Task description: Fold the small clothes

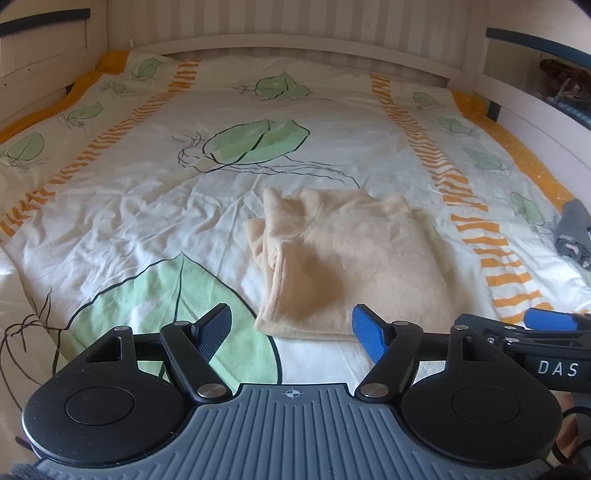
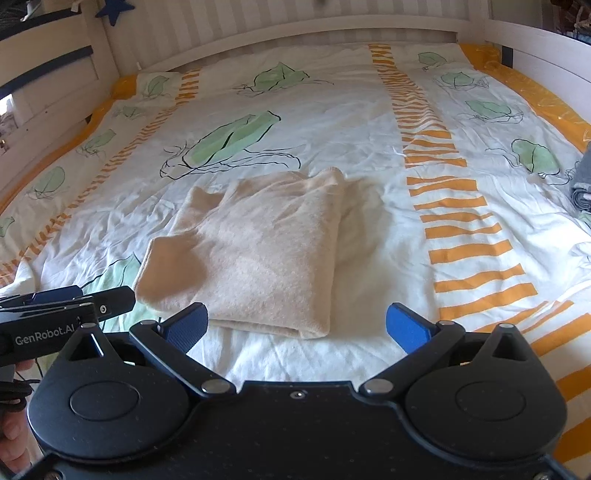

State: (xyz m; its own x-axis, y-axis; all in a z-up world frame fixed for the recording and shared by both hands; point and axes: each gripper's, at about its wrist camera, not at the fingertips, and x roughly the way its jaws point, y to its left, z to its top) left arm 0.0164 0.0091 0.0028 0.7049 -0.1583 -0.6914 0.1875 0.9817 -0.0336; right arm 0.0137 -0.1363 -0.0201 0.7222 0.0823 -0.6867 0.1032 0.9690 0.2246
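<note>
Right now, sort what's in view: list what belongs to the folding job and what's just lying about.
Belongs to the job:
- beige garment, lying folded on the bed
- left tongs, open, empty
- right tongs, open, empty

Just lying about:
- leaf-print duvet cover under the garment
- grey bundle of fabric at the right edge
- white bed frame

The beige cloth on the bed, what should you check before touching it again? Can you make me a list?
1. Left gripper jaws wide open, holding nothing: ok.
2. Right gripper jaws wide open, holding nothing: ok.
3. Beige cloth lies folded on the duvet: ok.
4. Far left corner sticks out, edges uneven: not ok.
5. Gray clothes lie apart at the right: ok.
6. Layers underneath smooth: cannot tell.
</note>
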